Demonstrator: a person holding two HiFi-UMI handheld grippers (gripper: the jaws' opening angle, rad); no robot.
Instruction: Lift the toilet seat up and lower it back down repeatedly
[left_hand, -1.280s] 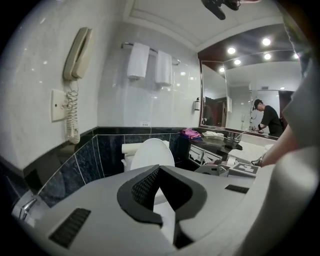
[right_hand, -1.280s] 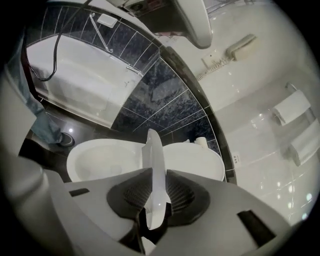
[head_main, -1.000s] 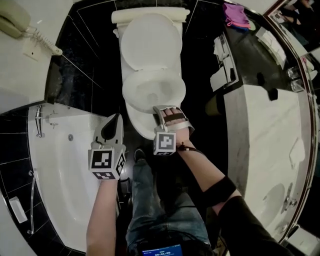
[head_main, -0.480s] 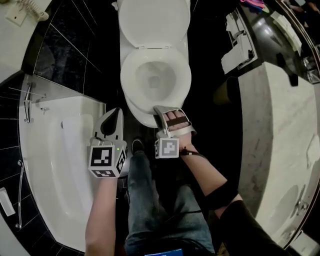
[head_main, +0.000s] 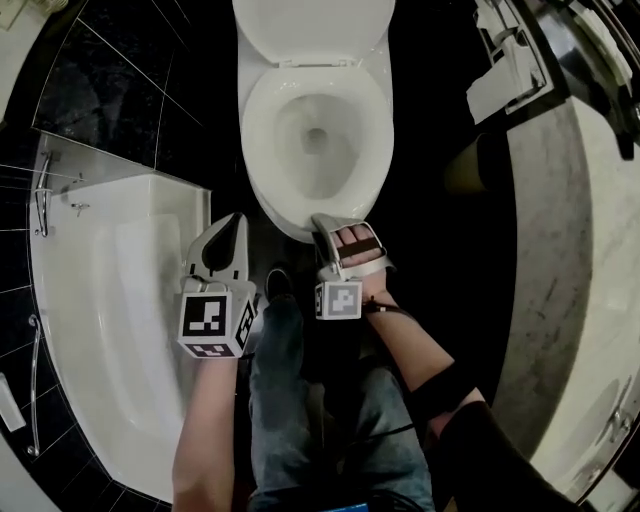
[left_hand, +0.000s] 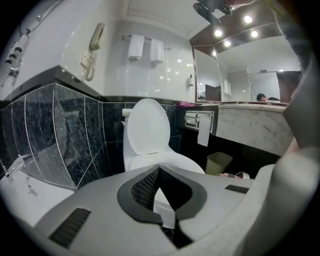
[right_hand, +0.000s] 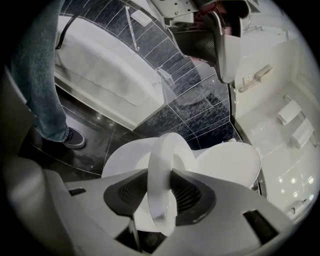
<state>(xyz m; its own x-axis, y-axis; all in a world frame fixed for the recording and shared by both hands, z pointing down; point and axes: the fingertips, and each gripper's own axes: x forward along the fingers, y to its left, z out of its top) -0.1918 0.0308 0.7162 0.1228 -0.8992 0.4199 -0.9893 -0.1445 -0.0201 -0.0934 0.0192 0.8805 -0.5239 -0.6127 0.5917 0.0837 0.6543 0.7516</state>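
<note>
Now our right claw has just been opening, loose around the front of the toilet seat; our left claw is closed, empty.

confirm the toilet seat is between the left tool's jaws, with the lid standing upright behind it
No, it is the right tool that has the toilet seat between its jaws, which have just been opening; the right gripper view shows it. The left tool is shut and empty. The lid does stand upright behind it.
</note>
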